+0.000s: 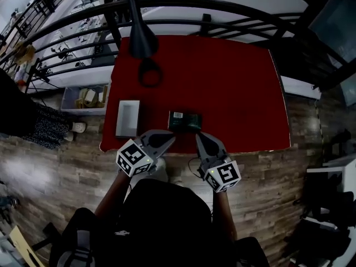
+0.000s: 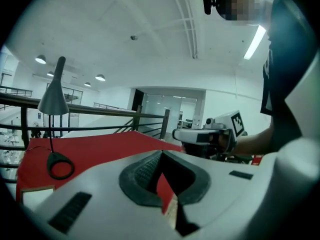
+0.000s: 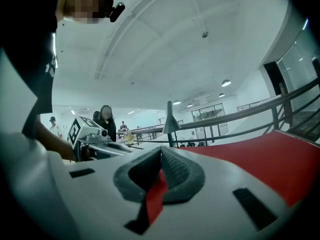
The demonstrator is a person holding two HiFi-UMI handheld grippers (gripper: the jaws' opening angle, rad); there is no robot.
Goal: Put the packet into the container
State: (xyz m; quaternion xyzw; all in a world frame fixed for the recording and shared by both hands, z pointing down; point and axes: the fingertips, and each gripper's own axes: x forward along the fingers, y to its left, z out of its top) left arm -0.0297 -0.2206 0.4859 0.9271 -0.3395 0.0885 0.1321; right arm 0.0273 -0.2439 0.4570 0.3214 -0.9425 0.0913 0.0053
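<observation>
A dark green packet (image 1: 184,120) lies flat on the red table (image 1: 233,88), close to its near edge. Left of it sits the white rectangular container (image 1: 127,118), whose corner shows in the left gripper view (image 2: 35,194). My left gripper (image 1: 168,138) hovers at the table's near edge, just short of the packet, with its jaws shut on nothing (image 2: 161,155). My right gripper (image 1: 199,137) is beside it, also near the packet's front, and its jaws meet at the tips with nothing between them (image 3: 161,152). Each gripper appears in the other's view.
A black desk lamp (image 1: 141,31) with a ring base (image 1: 149,73) stands at the table's far left. A dark railing (image 1: 233,15) runs behind the table. People stand in the distance (image 3: 106,120). Wooden floor lies below the near edge.
</observation>
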